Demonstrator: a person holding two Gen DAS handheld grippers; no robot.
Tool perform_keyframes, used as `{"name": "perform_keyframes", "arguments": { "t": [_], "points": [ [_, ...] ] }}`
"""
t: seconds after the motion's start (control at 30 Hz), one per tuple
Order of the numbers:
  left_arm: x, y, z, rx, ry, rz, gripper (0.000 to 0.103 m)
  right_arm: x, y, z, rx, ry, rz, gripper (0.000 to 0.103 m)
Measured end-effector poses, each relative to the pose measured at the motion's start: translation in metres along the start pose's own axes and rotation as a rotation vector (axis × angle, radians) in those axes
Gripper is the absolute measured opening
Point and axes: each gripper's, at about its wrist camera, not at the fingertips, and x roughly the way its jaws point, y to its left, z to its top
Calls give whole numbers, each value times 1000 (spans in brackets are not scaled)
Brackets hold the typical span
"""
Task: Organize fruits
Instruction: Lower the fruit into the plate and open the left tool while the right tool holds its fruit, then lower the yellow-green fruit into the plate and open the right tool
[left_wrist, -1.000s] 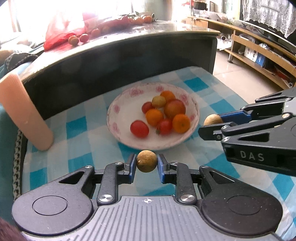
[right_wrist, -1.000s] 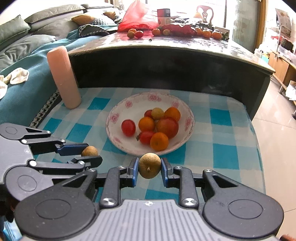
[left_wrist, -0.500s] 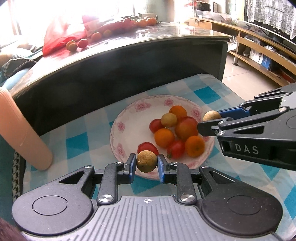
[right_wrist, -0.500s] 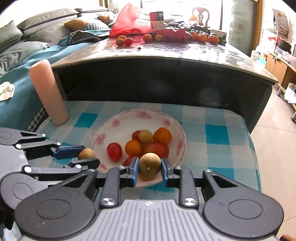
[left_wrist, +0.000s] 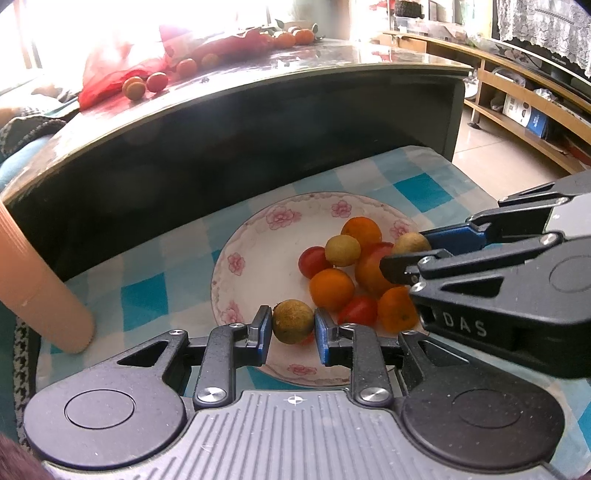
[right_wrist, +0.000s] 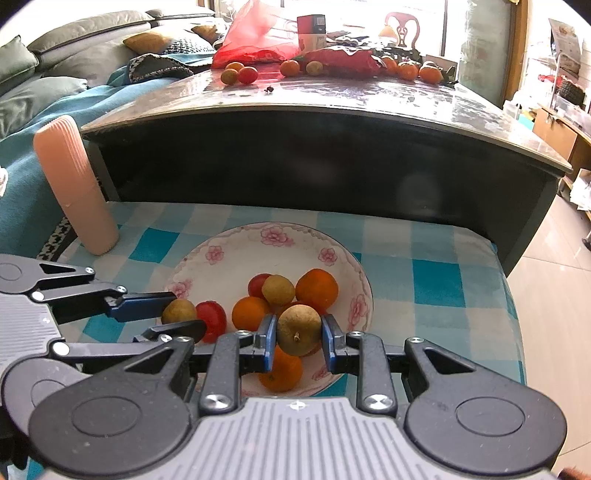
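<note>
Brown and rough-skinned, a small round fruit (left_wrist: 293, 322) sits clamped between the blue pads of the left gripper (left_wrist: 291, 328), whose jaws are drawn in tight on it, above the near rim of the flowered bowl (left_wrist: 240, 258). A second brown fruit (right_wrist: 299, 329), slightly larger and with a dark stem mark facing the camera, is pinched the same way by the right gripper (right_wrist: 298, 338), its jaws narrow around it, over the pile inside the bowl. Seen from the left wrist, the right gripper comes in from the right side with its fruit poised above the far right part of the pile; from the right wrist, the left gripper (right_wrist: 173, 314) reaches in from the left with its fruit at the bowl's left rim. The bowl is white with pink flowers round the edge and holds oranges (right_wrist: 317, 289), red tomatoes (right_wrist: 211, 319) and one more yellowish-brown fruit (right_wrist: 278, 290), all bunched toward one side. It rests on a blue-and-white checked cloth (right_wrist: 436, 280). A peach-coloured ribbed cylinder (right_wrist: 74, 184) stands tilted at the cloth's left edge. Behind the cloth rises a dark desk (right_wrist: 332, 107) with a glossy top, where more loose fruit (right_wrist: 238, 75) lies beside a red plastic bag (right_wrist: 255, 40). A teal-covered sofa (right_wrist: 48, 110) with cushions lies to the left, and pale floor tiles (right_wrist: 554, 295) show to the right.
</note>
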Motion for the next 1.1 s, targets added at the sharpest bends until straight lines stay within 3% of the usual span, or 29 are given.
{"name": "perform_keyframes", "arguments": {
  "t": [0.63,1.1],
  "points": [
    [5,3,1,0,8,6,37,9,2,1,7,6,5,41],
    [-3,6,1,-4,-8,29,49,2,3,6,33,-19,19,41]
  ]
}}
